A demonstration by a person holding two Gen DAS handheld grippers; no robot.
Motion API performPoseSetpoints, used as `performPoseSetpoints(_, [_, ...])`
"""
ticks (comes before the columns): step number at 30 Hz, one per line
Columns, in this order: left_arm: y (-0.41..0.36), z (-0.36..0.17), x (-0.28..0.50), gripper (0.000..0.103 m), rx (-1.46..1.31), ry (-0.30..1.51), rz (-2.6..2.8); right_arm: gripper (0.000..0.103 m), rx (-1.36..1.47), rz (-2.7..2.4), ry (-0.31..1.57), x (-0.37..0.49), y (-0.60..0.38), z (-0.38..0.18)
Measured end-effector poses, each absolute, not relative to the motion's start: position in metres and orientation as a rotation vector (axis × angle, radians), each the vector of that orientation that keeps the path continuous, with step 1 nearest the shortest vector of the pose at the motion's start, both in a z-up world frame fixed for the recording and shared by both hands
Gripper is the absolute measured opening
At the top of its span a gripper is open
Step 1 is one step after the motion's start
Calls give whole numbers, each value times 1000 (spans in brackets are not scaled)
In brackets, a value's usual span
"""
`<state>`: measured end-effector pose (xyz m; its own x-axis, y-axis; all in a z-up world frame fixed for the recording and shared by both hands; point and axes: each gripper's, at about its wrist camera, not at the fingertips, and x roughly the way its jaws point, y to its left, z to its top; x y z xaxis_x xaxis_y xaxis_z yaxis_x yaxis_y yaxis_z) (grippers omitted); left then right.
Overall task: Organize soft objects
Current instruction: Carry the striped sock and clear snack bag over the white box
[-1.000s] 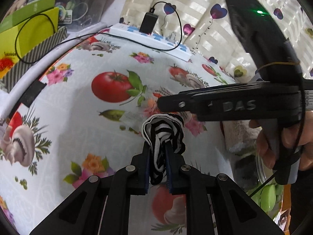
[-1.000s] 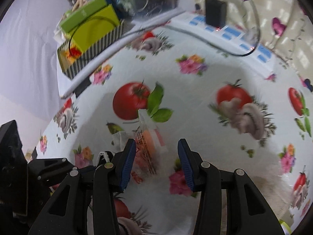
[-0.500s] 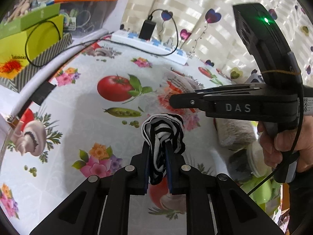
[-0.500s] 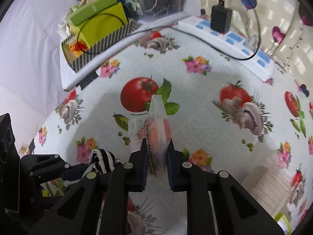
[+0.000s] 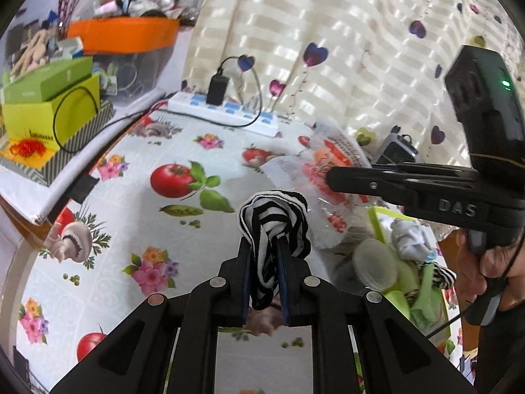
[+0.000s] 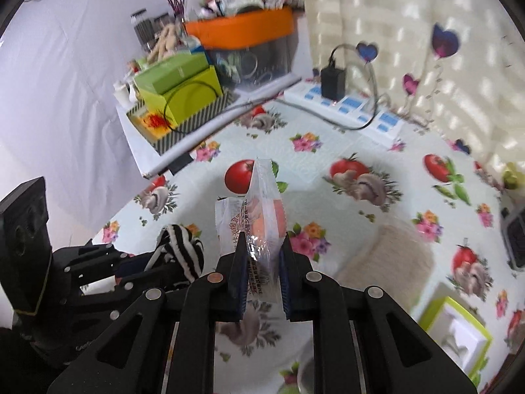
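Holding one soft item each, both grippers hang above the flowered table (image 5: 137,216). The left gripper (image 5: 265,252) is clenched on a black-and-white striped cloth (image 5: 272,216); the right gripper (image 6: 261,249) grips a crinkly clear packet (image 6: 262,210) with orange contents. To the right, a green bin (image 5: 423,282) already holds striped fabric and other soft things, so sorting seems partly done. A beige pad (image 6: 384,256) lies on the table, apparently unsorted.

Green bin (image 6: 456,325) motion-blurred and edge-cropped; tiny, unreadable print on plastic packet (image 6: 259,226).
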<state>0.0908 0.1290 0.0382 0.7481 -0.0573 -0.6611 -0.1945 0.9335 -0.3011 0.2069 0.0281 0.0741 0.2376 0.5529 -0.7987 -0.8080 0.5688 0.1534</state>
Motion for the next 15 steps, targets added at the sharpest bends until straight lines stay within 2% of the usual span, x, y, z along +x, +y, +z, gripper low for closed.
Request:
performPoseSetpoints(7, [103,60,83,13,-325,699,45,17,-280,933,827,173,-16,108])
performPoseSetpoints(15, [69,76,83,13,-278,686,-9,17,-243,899,788,158,-53,118])
